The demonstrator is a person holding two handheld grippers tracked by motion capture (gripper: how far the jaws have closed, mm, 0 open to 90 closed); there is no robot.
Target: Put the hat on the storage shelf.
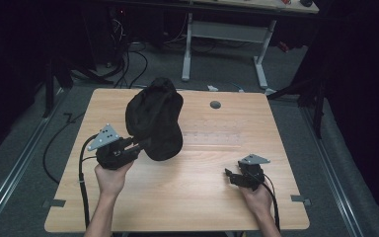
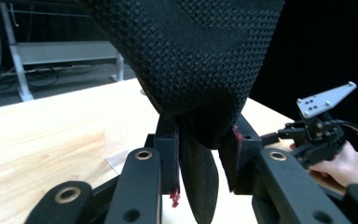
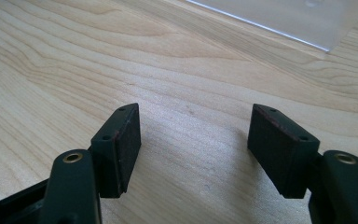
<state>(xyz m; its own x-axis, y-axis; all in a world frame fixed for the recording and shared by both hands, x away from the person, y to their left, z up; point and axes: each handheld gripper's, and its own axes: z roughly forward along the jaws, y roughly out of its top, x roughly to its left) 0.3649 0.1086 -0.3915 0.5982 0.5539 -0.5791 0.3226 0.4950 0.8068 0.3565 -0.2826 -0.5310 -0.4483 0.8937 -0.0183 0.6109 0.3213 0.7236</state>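
Fabric of the black cap [image 1: 154, 123] hangs lifted above the wooden table [image 1: 197, 197], a fold of it pinched between the closed jaws of the left gripper [image 2: 198, 140]. The right gripper [image 3: 193, 147] rests low over the tabletop, jaws wide apart and empty. Held by so small a fold, the cap could slip free and drop if tilted.

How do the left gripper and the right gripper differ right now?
The left gripper is shut on the black cap, holding it up off the table; the right gripper is open with nothing between its jaws. The left is raised, the right sits low over bare wood. Both are black, hand-held, each with a grey plate on top.
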